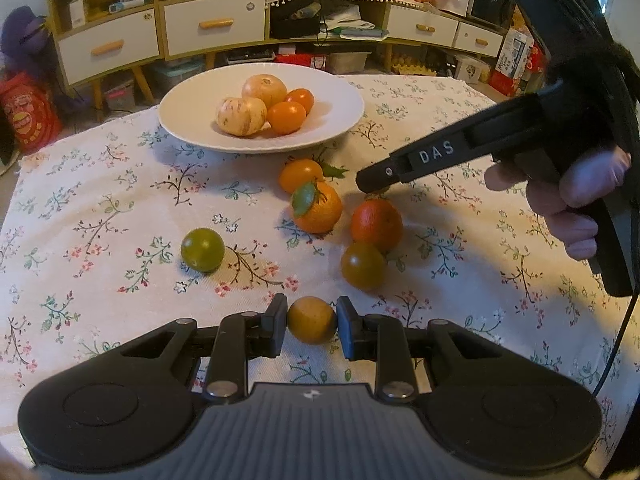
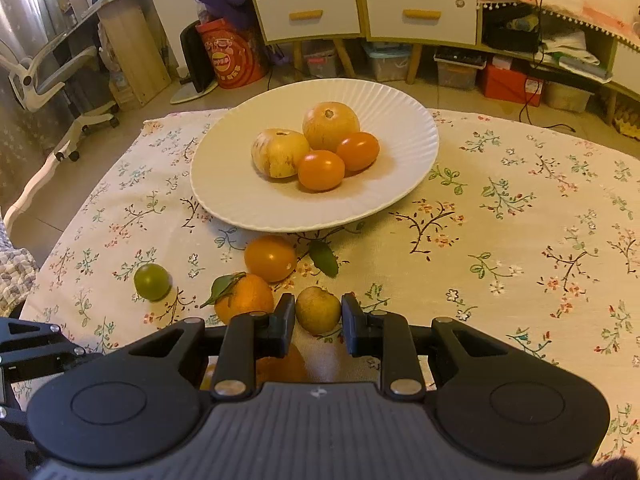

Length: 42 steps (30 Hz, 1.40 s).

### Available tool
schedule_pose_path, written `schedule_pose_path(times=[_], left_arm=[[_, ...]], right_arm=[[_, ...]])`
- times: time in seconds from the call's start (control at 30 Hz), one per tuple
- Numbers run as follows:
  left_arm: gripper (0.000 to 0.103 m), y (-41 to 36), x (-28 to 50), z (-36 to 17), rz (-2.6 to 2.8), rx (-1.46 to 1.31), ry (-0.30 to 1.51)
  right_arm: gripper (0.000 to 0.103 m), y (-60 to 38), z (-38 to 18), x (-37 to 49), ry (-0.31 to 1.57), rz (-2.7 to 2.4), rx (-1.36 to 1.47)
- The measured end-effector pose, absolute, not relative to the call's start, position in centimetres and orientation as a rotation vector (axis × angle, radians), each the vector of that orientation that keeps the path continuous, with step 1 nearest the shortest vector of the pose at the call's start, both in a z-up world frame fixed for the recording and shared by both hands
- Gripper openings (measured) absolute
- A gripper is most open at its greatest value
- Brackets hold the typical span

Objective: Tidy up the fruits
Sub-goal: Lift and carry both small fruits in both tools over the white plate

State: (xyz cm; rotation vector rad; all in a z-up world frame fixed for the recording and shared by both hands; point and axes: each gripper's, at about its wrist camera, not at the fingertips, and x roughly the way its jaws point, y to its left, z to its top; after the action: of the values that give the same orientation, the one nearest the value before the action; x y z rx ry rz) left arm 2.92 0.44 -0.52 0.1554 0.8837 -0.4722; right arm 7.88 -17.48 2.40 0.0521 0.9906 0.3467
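Left wrist view. Left gripper [image 1: 312,320] low over the floral cloth [image 1: 100,208] on the desk, jaws pinching a small yellow-orange fruit [image 1: 312,320], pads touching it on both sides. Farther off, the white plate [image 1: 192,120] already loaded with four fruits: two pale round ones and two orange tomatoes [image 1: 286,117]. Still loose on the cloth: a green tomato [image 1: 202,249] off to the left, and to the right a cluster of an orange tomato [image 1: 300,176], a leafy mandarin [image 1: 318,208], a red-orange fruit [image 1: 377,224] and a brownish tomato [image 1: 363,266]. Right gripper [image 1: 370,184] reaching in from the right edge above that cluster; from this side, cannot tell how its jaws stand.

Right wrist view. Jaws slightly spread around a dull yellow-green fruit [image 2: 318,309], a thin gap visible on each side, so apparently not yet clamped, or only just. Same plate [image 2: 400,112] ahead, four fruits in it. Green tomato [image 2: 151,281] at left, orange tomato [image 2: 270,258] near the plate rim, mandarin [image 2: 244,298] just beside the left finger.

Judged roughly a third to halfway done: four plated, one held, about five still waiting on the cloth.
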Motion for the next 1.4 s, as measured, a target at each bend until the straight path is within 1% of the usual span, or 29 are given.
schedule_pose_path(times=[0.67,1.03,1.4], left_arm=[[0.001,0.0,5.0,1.8,-0.421,0.096,0.833],[0.001,-0.2,7.2,3.0,-0.373,0.055,0.783],[0.001,0.0,10.0,3.7,-0.322,-0.017,0.763]], right_arm=[[0.023,-18.0,4.1,7.1,0.947,0.308,0.036],[0.023,-18.9,5.4,7.9,0.903,0.291,0.105],[0.023,-18.8,5.5,9.4,0.868,0.291,0.154]])
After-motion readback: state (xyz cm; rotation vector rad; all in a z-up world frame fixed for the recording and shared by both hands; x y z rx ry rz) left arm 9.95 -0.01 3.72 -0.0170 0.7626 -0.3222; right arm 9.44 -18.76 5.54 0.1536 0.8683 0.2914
